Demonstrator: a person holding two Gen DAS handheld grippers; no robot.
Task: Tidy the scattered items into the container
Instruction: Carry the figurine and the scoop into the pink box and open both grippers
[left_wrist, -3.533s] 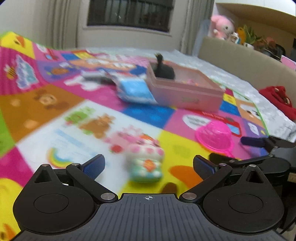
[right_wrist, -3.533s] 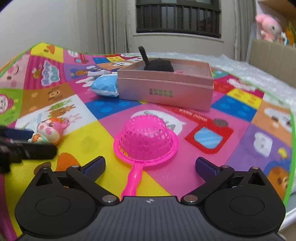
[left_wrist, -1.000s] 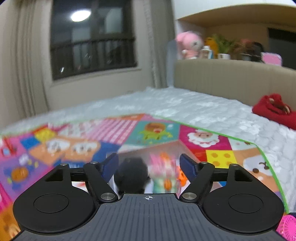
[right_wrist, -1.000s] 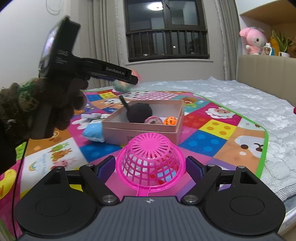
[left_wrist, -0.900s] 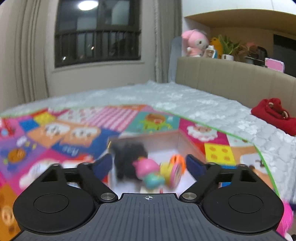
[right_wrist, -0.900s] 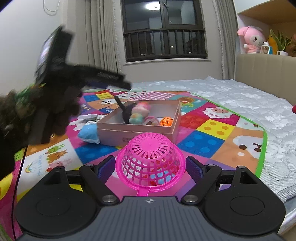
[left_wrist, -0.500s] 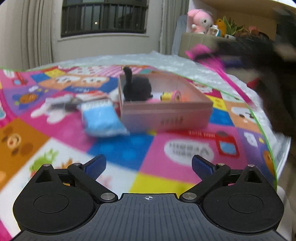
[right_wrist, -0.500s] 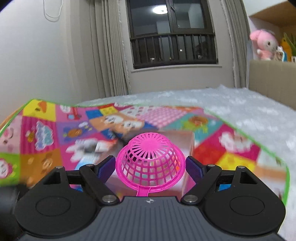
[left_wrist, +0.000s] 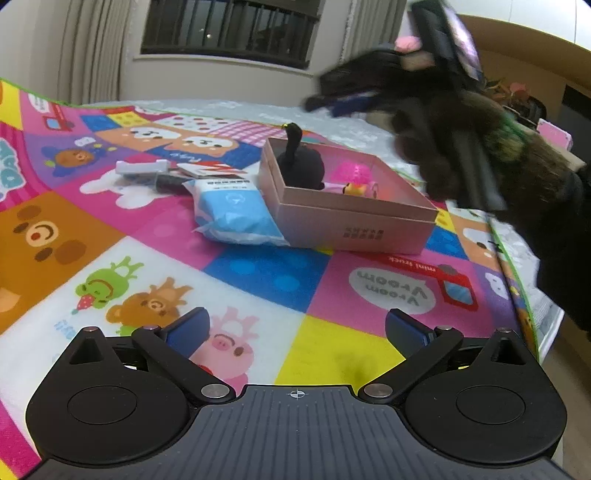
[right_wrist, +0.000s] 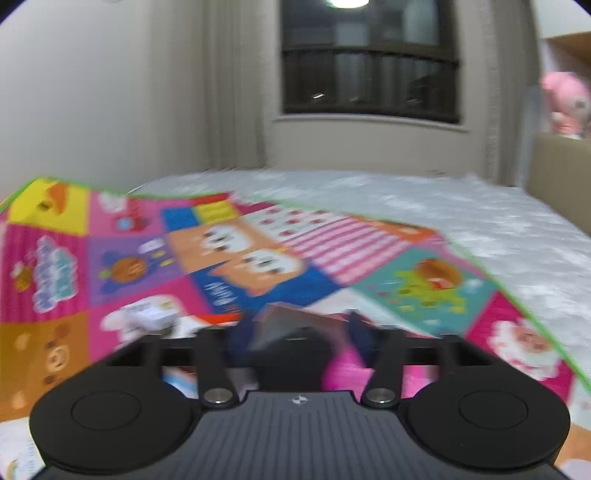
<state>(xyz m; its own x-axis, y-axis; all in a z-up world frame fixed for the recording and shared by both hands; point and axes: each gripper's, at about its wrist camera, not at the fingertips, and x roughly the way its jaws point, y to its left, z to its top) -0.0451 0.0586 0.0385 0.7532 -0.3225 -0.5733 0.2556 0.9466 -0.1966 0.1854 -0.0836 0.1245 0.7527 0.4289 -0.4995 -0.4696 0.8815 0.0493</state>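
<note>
A pink cardboard box (left_wrist: 354, 225) sits on the colourful play mat. Inside it are a black toy (left_wrist: 301, 168), the pink strainer (left_wrist: 351, 173) and small toys. My left gripper (left_wrist: 295, 328) is open and empty, low over the mat, in front of the box. My right gripper (right_wrist: 295, 339), seen from the left wrist view (left_wrist: 343, 101), hovers above the box; its jaws stand apart with nothing between them. In the blurred right wrist view the box (right_wrist: 295, 328) and the strainer (right_wrist: 343, 369) lie just below its fingers.
A blue-and-white packet (left_wrist: 232, 210) lies against the box's left side. A white object and dark flat items (left_wrist: 155, 173) lie behind the packet. The mat's green edge (left_wrist: 517, 280) runs at the right, by the bed's edge.
The right gripper carried the pink strainer over the box and let it go; the strainer now lies in the box. The left gripper dropped its toy in the box, then drew back.
</note>
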